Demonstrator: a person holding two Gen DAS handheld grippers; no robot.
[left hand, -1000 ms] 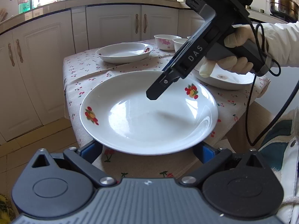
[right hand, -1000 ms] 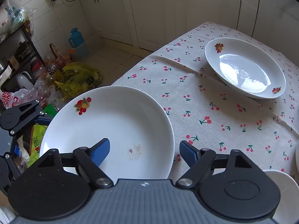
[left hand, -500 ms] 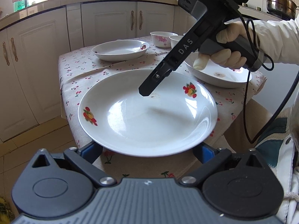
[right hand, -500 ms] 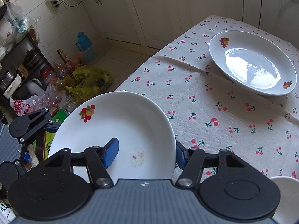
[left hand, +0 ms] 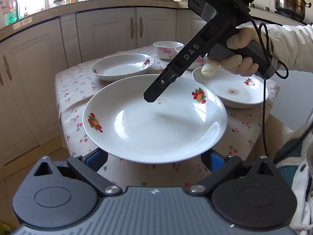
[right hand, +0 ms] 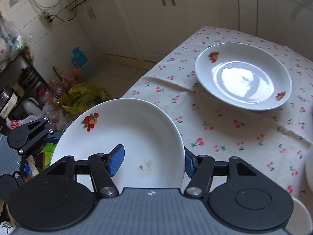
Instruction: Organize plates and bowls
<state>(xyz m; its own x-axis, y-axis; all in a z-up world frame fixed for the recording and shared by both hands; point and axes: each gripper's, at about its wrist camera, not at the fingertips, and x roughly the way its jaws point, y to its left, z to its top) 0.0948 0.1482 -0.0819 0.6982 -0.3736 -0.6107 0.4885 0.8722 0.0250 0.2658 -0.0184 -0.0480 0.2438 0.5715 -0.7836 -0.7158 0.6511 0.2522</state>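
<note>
A white plate with fruit prints (left hand: 154, 121) (right hand: 121, 137) hangs over the near corner of the cherry-print table (left hand: 74, 90). My right gripper (right hand: 152, 160) is shut on its rim, one blue pad inside the dish and one under the edge. In the left wrist view it reaches down from the upper right (left hand: 152, 96), held by a gloved hand (left hand: 240, 58). My left gripper (left hand: 154, 158) (right hand: 40, 152) stands open, its blue pads wide apart under the plate's opposite rim. Whether the plate rests on them I cannot tell.
A second fruit plate (left hand: 122, 66) (right hand: 243, 76) sits farther back on the table. A stained plate (left hand: 234, 92) lies on the right, with two pink-flowered bowls (left hand: 168, 49) behind it. White cabinets (left hand: 109, 31) stand beyond, and bags and bottles (right hand: 82, 96) crowd the floor.
The right gripper's jaws closed onto the plate's rim. Since then both grippers and the plate have risen a little together and shifted relative to the table.
</note>
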